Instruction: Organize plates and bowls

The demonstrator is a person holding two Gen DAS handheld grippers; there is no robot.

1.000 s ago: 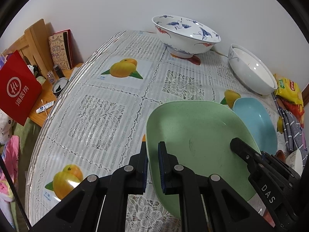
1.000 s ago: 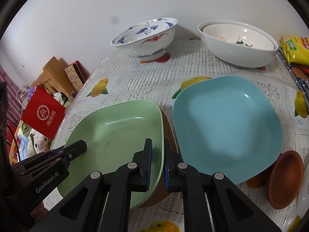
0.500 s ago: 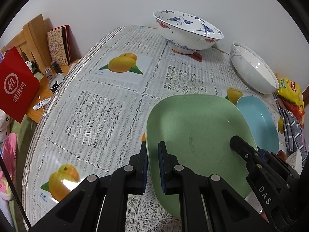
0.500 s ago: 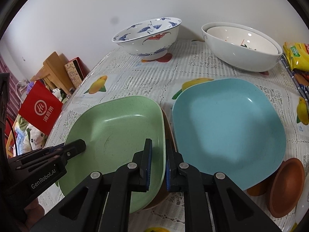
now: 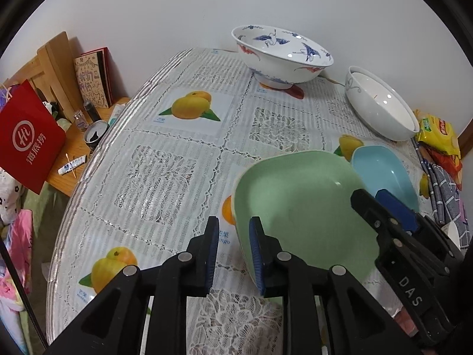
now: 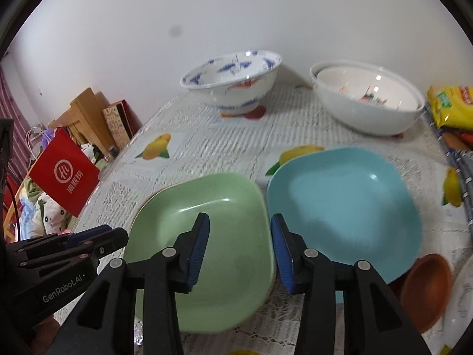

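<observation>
Overhead and behind, a plain white wall point(image 6: 207, 14) is filling the background, and the bench point(image 5: 177, 153) under its lace-patterned cloth printed with yellow fruit is spreading out below it, carrying all the dishes. Off the bench's left edge a low wooden side table point(image 5: 74, 148) is holding a red paper bag point(image 5: 26, 136), a book propped upright point(image 5: 91, 77), a can and small bottles. On the bench, the green plate point(image 6: 212, 236) is lying nearest, with the blue plate point(image 6: 346, 207) just beside it on the right, their edges almost touching. Further back, near the wall, the blue-and-white patterned bowl point(image 6: 233, 80) is standing on its foot, and the white bowl point(image 6: 366, 103) is sitting to its right with a second bowl nested inside. A yellow snack packet point(image 6: 452, 106) is lying at the right edge, and a small brown dish point(image 6: 425, 287) is resting beside the blue plate's near corner. The left hand-held gripper point(image 5: 233, 251) is sitting with its fingers parted around the green plate's left rim, not pressing it. The right hand-held gripper point(image 6: 239, 248) is spreading wide open over the same plate's right rim, gripping nothing.
</observation>
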